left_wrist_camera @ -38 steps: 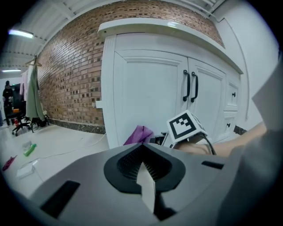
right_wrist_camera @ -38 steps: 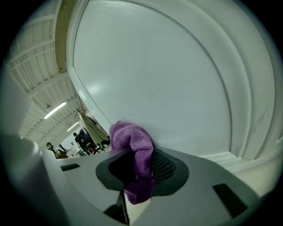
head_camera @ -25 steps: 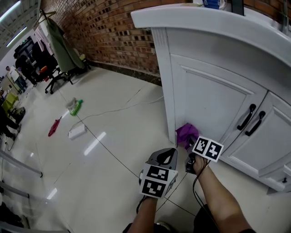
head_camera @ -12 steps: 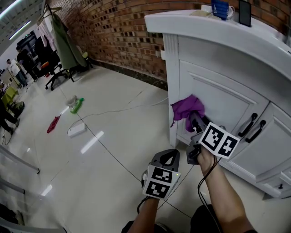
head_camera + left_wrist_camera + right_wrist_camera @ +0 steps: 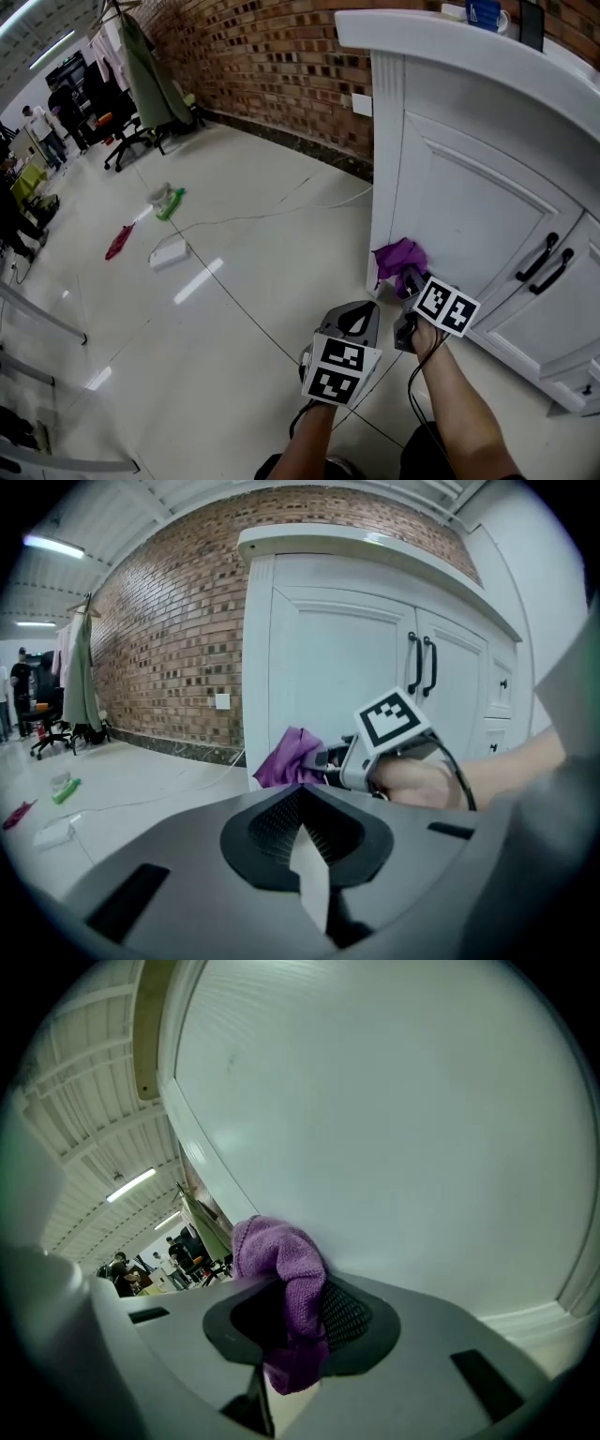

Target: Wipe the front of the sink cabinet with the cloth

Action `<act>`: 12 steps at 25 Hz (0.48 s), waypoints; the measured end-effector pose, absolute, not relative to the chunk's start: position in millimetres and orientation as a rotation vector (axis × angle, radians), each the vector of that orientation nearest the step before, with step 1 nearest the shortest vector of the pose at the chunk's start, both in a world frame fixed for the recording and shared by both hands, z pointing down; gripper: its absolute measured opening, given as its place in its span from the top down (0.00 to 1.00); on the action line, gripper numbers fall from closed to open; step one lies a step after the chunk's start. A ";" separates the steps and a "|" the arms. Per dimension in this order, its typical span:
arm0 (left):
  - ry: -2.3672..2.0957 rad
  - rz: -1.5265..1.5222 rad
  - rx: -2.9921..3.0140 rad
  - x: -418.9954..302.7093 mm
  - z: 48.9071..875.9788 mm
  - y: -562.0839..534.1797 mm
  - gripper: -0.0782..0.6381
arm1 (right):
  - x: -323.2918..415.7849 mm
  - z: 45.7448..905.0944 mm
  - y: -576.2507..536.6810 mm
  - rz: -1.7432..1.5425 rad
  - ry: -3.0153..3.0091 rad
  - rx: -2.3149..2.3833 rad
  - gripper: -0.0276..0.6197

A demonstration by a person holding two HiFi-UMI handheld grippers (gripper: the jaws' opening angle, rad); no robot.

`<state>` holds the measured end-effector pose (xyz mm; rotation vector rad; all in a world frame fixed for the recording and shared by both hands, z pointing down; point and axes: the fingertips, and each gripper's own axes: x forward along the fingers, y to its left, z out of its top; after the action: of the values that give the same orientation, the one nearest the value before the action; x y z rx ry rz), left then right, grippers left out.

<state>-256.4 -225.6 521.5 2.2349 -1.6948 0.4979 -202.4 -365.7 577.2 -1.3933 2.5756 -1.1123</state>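
Observation:
The white sink cabinet stands at the right of the head view. A purple cloth is pressed against the lower left part of its left door, near the corner post. My right gripper is shut on the cloth, and the white door panel fills its view just beyond. The left gripper view shows the cloth and the right gripper against the cabinet. My left gripper hangs beside it over the floor, shut with nothing in it.
Two black door handles sit at the right of the cabinet front. A blue mug stands on the countertop. On the tiled floor to the left lie a green bottle, a red rag, a white power strip and a cable. A brick wall runs behind.
Half a second ago my right gripper held the cloth higher on the door; it has now come back down to the lower left part. The left gripper stayed about where it was.

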 end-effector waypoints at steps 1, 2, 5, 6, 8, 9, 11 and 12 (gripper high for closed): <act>-1.694 0.496 2.231 -257.5 522.6 -225.1 0.88 | -202.0 591.4 -365.5 -1.147 2.571 -1.410 0.80; -1.693 0.496 2.229 -258.3 523.2 -224.7 0.88 | -201.4 605.0 -365.2 -1.181 2.564 -1.429 0.80; -1.690 0.495 2.229 -260.6 524.5 -223.7 0.88 | -201.0 643.6 -364.3 -1.287 2.533 -1.490 0.80; -1.690 0.491 2.228 -261.7 525.1 -223.6 0.88 | -202.3 654.6 -363.8 -1.315 2.530 -1.504 0.80; -1.690 0.483 2.225 -264.3 526.9 -223.7 0.88 | -208.0 671.8 -363.1 -1.371 2.530 -1.518 0.80; -1.690 0.480 2.222 -265.8 527.9 -224.0 0.88 | -211.8 678.0 -363.3 -1.407 2.522 -1.518 0.80; -1.692 0.477 2.215 -268.6 530.1 -224.8 0.88 | -219.3 685.0 -364.6 -1.457 2.514 -1.515 0.80; -1.692 0.476 2.211 -269.5 531.5 -225.5 0.88 | -222.2 686.0 -365.5 -1.459 2.527 -1.516 0.80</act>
<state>-269.5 -225.5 531.5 2.2111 -1.6917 0.4759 -222.2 -365.5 686.0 -1.5163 2.5271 -1.4588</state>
